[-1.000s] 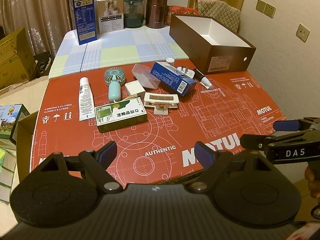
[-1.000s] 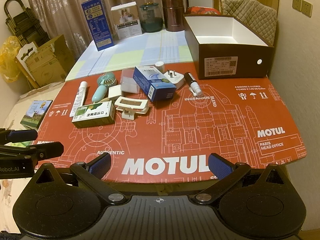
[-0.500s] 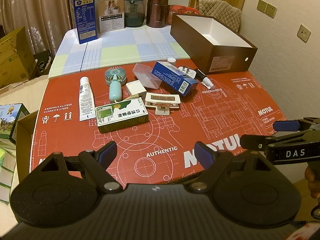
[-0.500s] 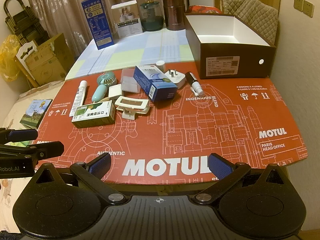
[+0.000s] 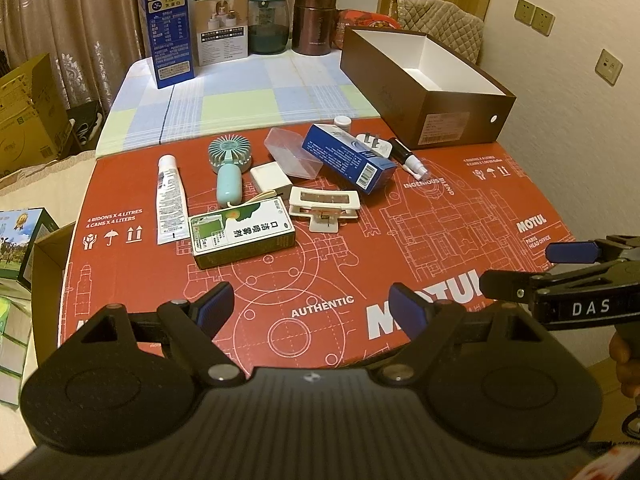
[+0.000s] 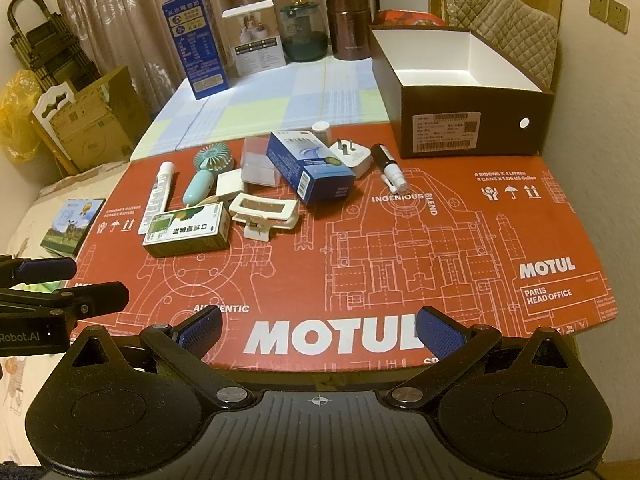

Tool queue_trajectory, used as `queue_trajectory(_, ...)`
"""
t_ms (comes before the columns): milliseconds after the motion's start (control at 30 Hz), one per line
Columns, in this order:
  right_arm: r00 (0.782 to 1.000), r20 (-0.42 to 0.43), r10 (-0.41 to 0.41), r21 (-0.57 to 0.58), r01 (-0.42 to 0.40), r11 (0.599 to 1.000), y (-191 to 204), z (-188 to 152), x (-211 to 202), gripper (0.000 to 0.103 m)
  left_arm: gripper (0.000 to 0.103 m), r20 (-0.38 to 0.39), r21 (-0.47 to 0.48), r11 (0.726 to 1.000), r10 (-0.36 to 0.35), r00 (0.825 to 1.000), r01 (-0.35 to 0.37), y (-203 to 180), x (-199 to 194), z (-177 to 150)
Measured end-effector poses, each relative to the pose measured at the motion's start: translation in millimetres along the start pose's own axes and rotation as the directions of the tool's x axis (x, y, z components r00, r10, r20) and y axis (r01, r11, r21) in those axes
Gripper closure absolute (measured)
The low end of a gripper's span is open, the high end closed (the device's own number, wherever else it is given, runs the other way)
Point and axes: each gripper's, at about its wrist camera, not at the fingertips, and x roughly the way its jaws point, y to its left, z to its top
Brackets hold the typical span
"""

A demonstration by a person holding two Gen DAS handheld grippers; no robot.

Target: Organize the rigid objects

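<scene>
Several small items lie clustered on the red cardboard sheet: a green-white box, a white tube, a teal hand fan, a white hair clip, a blue box, a clear case, a plug and a black spray bottle. An open brown shoebox, white inside and empty, stands at the far right. My left gripper hovers open over the sheet's near edge. My right gripper is open too, level with it on the right. Neither holds anything.
Behind the sheet, a checked cloth carries a tall blue carton, a white box, a glass jar and a brown flask. Cardboard boxes stand at the left, and a wall closes the right.
Both views have drifted very slightly. Nothing on the table has moved, and both grippers stay open.
</scene>
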Motion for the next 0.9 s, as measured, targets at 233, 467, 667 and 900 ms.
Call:
queue_trajectory(233,1.000,0.000,0.007,-0.002,-0.007,1.000,-3,3,3,0.002,0.021,0.003,-0.001,1.000,0.004,1.000,-0.004,0,2,2)
queue_trajectory(467,1.000,-0.006,0.022,-0.009,-0.022,1.000,-6,8,8,0.002,0.021,0.005,-0.003,1.000,0.015,1.000,-0.015,-5,3,7)
queue_trajectory(667,0.999,-0.009,0.038,-0.014,-0.038,0.999,-11,14,15,0.002,0.021,0.003,-0.007,1.000,0.023,1.000,-0.023,0,9,11)
queue_trajectory(900,0.999,-0.004,0.052,-0.012,-0.053,0.999,-22,24,27,0.002,0.021,0.022,0.009,1.000,0.020,1.000,-0.020,8,21,15)
